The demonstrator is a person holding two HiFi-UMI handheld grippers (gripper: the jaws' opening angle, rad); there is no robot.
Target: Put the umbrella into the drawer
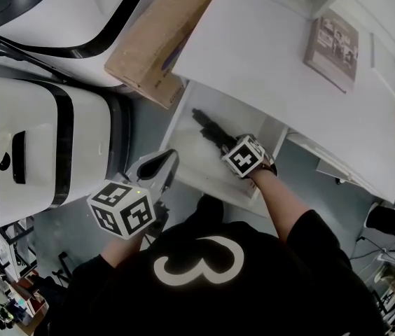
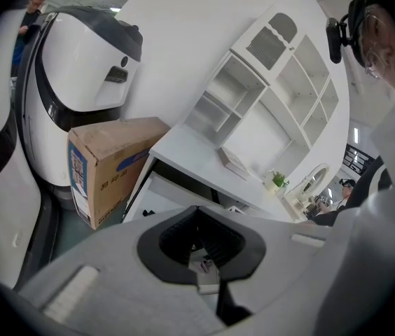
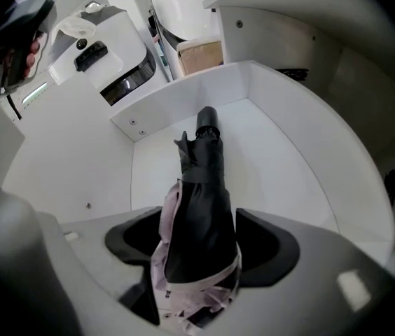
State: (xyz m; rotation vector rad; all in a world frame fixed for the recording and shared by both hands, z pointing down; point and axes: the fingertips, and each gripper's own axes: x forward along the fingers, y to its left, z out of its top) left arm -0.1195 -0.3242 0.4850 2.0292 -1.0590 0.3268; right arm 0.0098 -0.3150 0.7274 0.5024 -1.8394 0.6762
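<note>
A folded black umbrella (image 1: 208, 126) with a pink-edged strap lies in the open white drawer (image 1: 190, 165) under the desk. In the right gripper view the umbrella (image 3: 201, 201) points its tip at the drawer's (image 3: 281, 166) far wall. My right gripper (image 1: 225, 145) reaches steeply down into the drawer. Its jaws stand wide on either side of the umbrella's thick end (image 3: 201, 250) and I see no squeeze on it. My left gripper (image 1: 157, 168) hangs outside the drawer's left front corner, jaws together (image 2: 201, 247), holding nothing.
A cardboard box (image 1: 159, 37) leans beside the desk, left of the drawer. A book (image 1: 332, 40) lies on the white desk top (image 1: 274, 68). Large white-and-black machine shells (image 1: 36, 145) stand at the left. White shelves (image 2: 267, 96) rise behind the desk.
</note>
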